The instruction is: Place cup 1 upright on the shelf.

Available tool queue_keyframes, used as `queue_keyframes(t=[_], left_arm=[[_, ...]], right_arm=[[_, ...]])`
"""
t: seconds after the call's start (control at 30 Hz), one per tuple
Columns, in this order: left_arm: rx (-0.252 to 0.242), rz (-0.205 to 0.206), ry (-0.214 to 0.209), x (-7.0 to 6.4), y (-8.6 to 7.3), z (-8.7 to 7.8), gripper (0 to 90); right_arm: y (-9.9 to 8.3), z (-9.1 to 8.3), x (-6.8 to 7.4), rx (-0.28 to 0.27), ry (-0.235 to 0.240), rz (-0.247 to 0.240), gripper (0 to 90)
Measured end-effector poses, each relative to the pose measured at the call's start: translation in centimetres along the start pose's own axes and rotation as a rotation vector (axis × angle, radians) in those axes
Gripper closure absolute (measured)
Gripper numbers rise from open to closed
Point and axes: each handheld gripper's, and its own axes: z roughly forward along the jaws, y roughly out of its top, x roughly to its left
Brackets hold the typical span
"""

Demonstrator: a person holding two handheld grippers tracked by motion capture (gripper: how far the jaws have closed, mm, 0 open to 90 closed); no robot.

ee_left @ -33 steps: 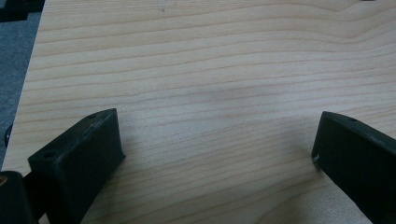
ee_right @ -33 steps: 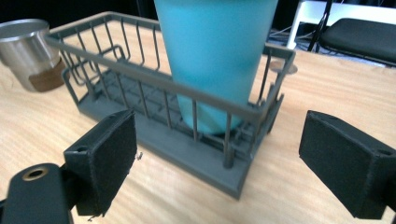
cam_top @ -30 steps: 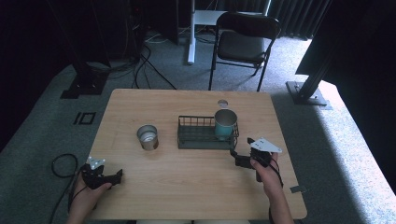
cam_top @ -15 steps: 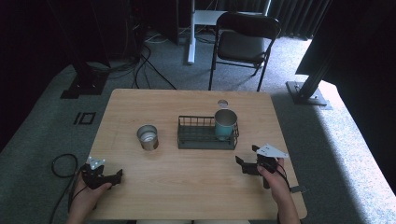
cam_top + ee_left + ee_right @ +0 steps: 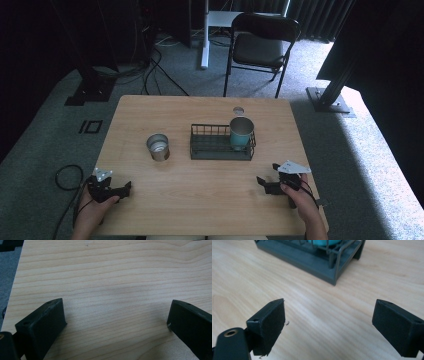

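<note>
Teal cup (image 5: 241, 132) in the wire basket (image 5: 220, 148) stands ahead of the right gripper (image 5: 266, 184) (jaws wide, empty, like the left gripper (image 5: 116, 190)), so a careless reach could tip it.

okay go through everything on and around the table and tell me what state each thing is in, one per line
Left tool: open, holding nothing, low over bare wood.
Right tool: open, holding nothing, pointed toward the rack.
Teal cup: upright, standing in the right end of the rack.
Wire rack: flat on the table, its left part bare.
Metal can: upright, open-topped, left of the rack and apart from it.
Folding chair: unfolded, beyond the table.
</note>
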Motion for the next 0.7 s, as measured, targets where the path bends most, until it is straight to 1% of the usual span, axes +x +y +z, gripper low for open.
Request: queue_keyframes(t=[0.2,0.37,0.5,0.7], left_arm=[[0.0,0.0,0.0,0.0,0.0,0.0,2.2],[0.001,0.0,0.0,0.0,0.0,0.0,2.2],[0.001,0.0,0.0,0.0,0.0,0.0,2.2],[0.001,0.0,0.0,0.0,0.0,0.0,2.2]], right_arm=[[-0.5,-0.3,-0.1,0.03,0.025,-0.004,11.1],[-1.0,-0.6,-0.2,0.065,0.049,-0.03,11.1],[-1.4,-0.9,-0.4,0.084,0.054,-0.032,11.1],[-2.0,-1.5,-0.8,0.102,0.04,-0.025,11.1]])
